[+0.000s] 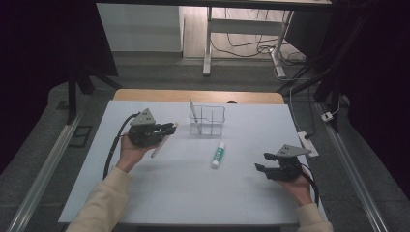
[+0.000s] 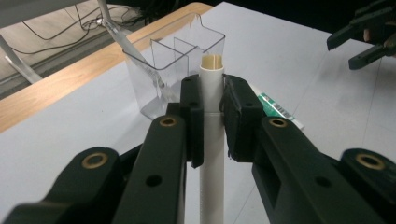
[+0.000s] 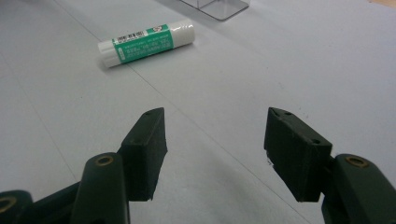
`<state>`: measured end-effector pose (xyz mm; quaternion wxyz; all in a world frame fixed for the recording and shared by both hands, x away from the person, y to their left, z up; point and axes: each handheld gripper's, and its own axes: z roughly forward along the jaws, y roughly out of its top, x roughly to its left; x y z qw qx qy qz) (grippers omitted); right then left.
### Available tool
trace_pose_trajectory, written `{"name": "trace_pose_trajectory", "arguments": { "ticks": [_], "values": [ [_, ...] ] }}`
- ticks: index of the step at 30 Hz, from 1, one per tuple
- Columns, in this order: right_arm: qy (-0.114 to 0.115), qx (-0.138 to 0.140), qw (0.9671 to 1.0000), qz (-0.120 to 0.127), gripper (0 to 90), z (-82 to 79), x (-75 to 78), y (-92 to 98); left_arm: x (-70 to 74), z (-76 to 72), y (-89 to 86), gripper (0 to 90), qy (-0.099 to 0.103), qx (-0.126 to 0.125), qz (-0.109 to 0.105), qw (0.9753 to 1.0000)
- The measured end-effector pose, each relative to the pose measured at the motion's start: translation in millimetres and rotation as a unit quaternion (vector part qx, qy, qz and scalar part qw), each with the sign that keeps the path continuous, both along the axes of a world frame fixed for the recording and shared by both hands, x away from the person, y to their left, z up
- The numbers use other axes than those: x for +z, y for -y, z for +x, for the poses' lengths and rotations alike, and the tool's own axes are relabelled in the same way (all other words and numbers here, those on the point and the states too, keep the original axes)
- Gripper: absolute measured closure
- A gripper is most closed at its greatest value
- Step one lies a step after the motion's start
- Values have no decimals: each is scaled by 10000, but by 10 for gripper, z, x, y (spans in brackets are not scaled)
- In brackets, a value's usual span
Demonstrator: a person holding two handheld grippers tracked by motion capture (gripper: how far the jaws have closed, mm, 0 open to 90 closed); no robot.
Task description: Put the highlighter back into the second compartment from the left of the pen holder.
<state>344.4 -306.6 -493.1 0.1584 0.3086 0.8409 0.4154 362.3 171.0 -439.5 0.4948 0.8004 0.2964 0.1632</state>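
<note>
My left gripper [image 1: 170, 127] [image 2: 212, 100] is shut on a cream-white pen [image 2: 212, 140] [image 1: 158, 149], held above the table left of a clear plastic organizer [image 1: 208, 121] [image 2: 177, 65]. A clear stick [image 1: 192, 112] [image 2: 135, 51] leans in the organizer's left compartment. A green-and-white glue stick [image 1: 218, 154] [image 3: 145, 43] [image 2: 275, 108] lies on the white table in front of the organizer. My right gripper [image 1: 264, 162] [image 3: 214, 149] is open at the right, low over the table, with nothing between its jaws.
The white table top [image 1: 193, 183] sits on a wooden desk whose far edge [image 1: 145, 95] shows. Beyond stand a desk frame [image 1: 208, 48] and floor cables [image 1: 251, 48]. A power strip [image 1: 308, 143] lies at the table's right edge.
</note>
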Motion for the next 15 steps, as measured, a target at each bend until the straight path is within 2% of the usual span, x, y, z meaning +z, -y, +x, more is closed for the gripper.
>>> {"name": "trace_pose_trajectory", "arguments": {
  "ticks": [7, 15],
  "values": [
    [-33, 31, 10000, -10, 385, 7, -14, -1, 13, 0, 23, 781, 63, 80, -136, 9999],
    [-40, 21, 10000, -17, 385, 8, -15, 2, 26, -4, 70, 781, 126, 55, -269, 9995]
  ]
}}
